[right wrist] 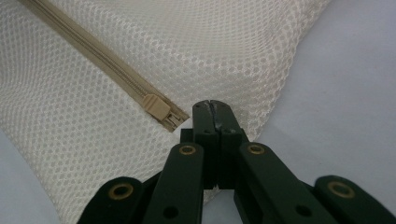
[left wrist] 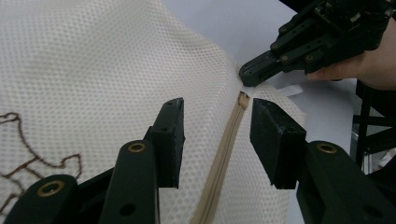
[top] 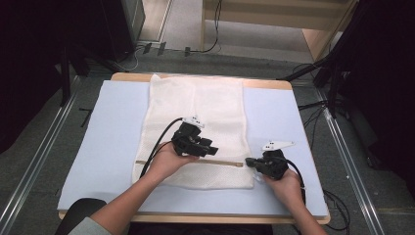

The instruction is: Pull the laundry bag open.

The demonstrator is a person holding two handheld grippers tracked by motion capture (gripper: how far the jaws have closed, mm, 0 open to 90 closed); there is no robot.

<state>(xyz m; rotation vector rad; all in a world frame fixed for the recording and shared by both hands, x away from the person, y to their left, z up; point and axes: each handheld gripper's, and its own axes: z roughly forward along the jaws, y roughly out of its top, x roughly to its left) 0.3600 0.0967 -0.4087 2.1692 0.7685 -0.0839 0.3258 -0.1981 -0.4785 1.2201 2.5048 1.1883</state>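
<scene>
a white mesh laundry bag point(top: 195, 132) lies flat along the middle of the table point(top: 112, 127), its beige zipper point(top: 225, 163) running across near the front edge. the left gripper point(left wrist: 217, 140) hovers over the zipper, jaws apart with the zipper line between them, not pressing it. the right gripper point(right wrist: 215, 109), jaws together, pinches the bag's mesh at its right edge, just beside the zipper slider point(right wrist: 156, 107).
</scene>
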